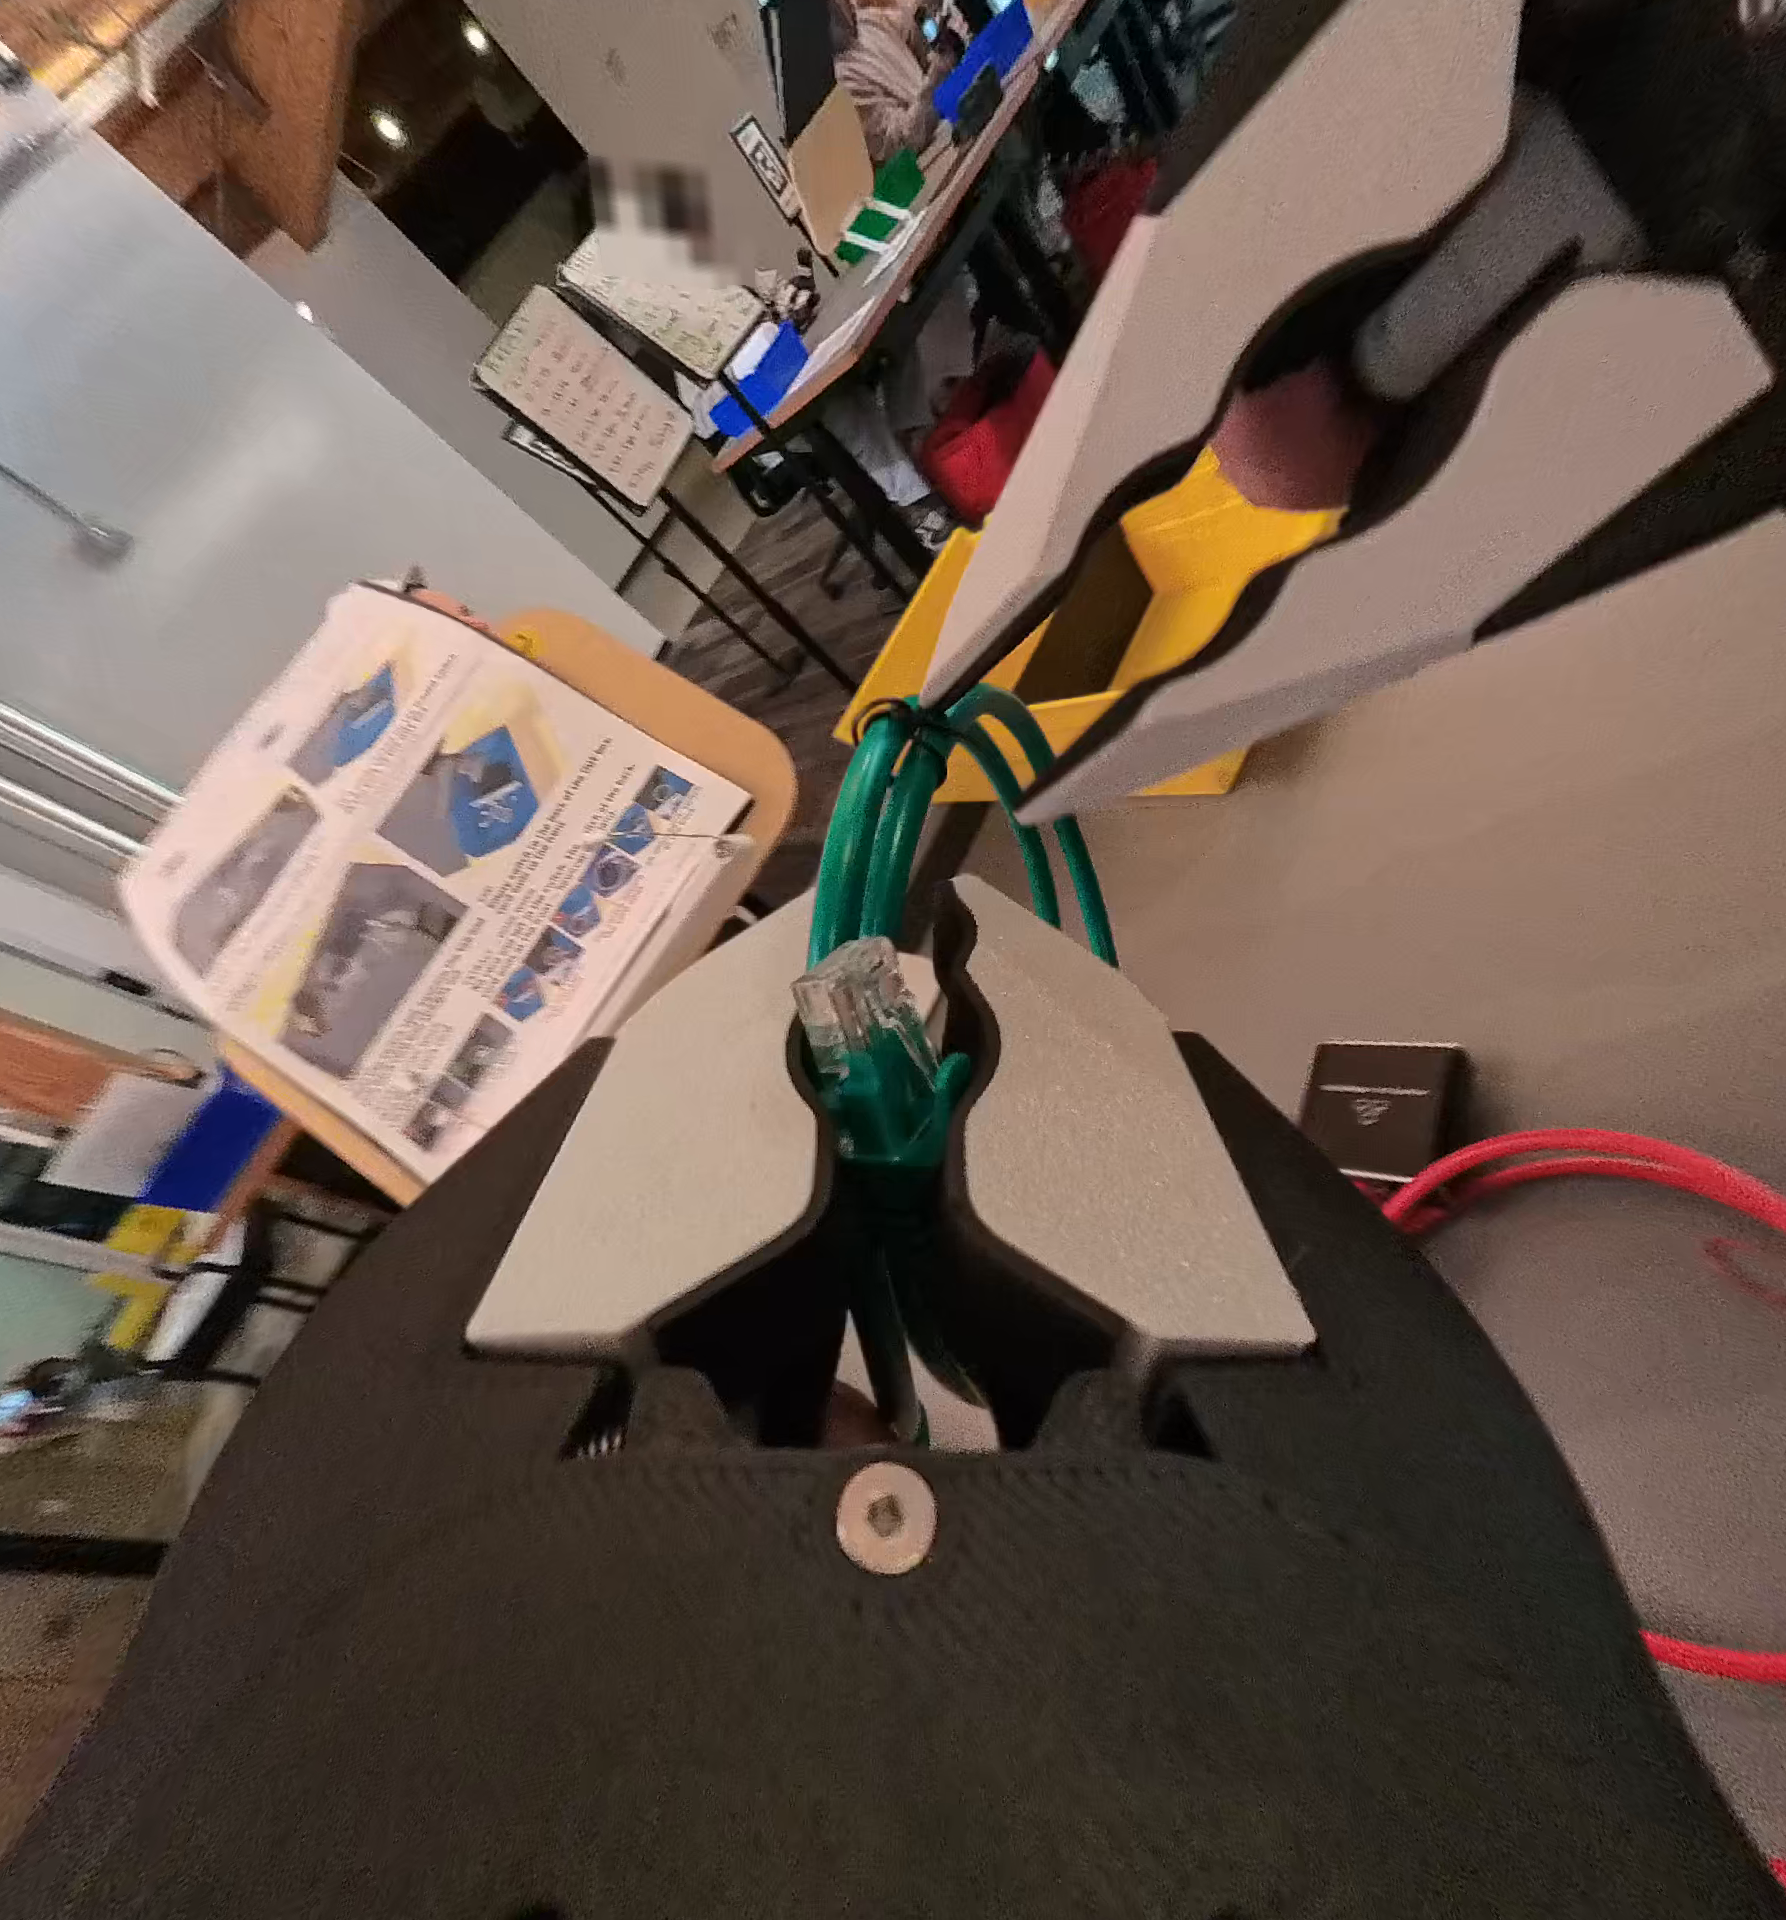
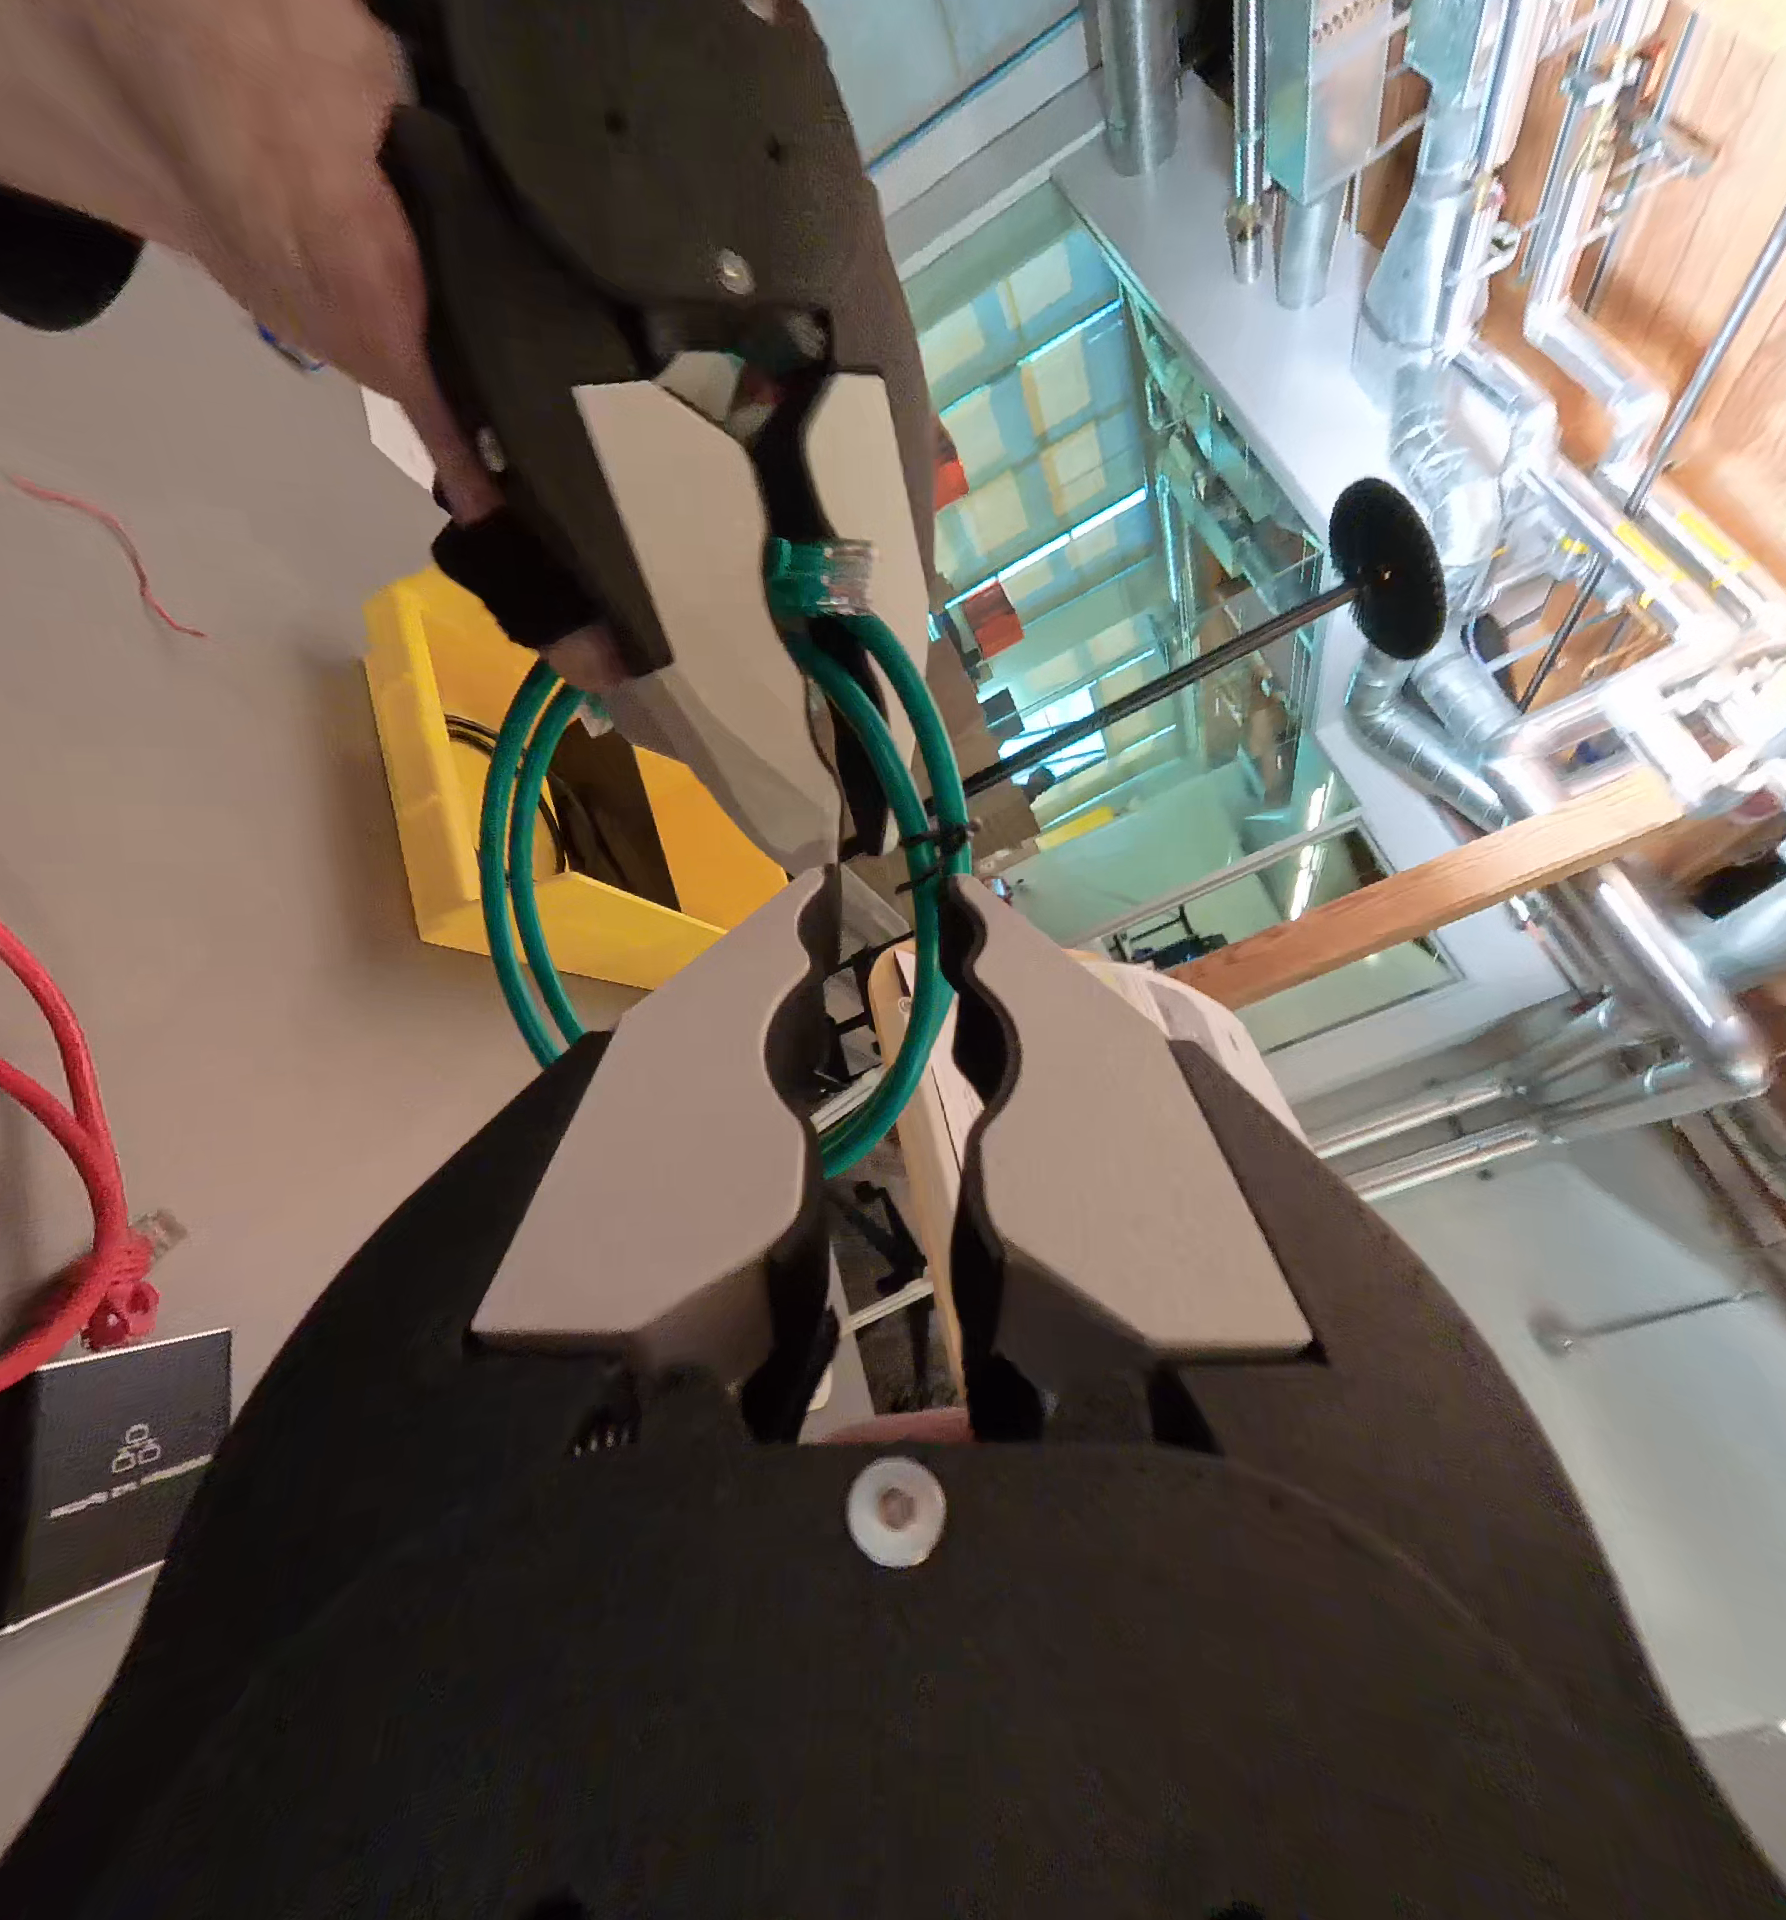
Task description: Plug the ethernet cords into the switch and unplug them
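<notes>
Left gripper (image 1: 889,997) fingers pinched on the boot of a green ethernet cord (image 1: 873,831), clear plug (image 1: 853,1003) poking out past the notch between them. Right gripper (image 2: 889,904) fingers drawn close at the tips, pinching the same cord's coil right at a black tie (image 2: 936,844); coil held in the air between both grippers, above the tabletop (image 2: 245,831). Second clear plug of the cord visible in the right wrist view, sitting within the left gripper's fingers.

Yellow bin (image 2: 432,748) beyond the coil on the tabletop, open side showing; something dark inside, too shadowed to identify, partly covered by the loop and the left gripper.

Green cord: thin, looped twice or so, bundled by the tie, green boots behind transparent plugs.

Black switch (image 2: 110,1455) at the tabletop edge of the right wrist view, cropped by the frame and by the right gripper body; ports not visible. Red ethernet cord (image 2: 68,1132) curling beside it, one red-booted plug lying loose just by the switch top; other end hard to follow. Hand on the left gripper blurred.
</notes>
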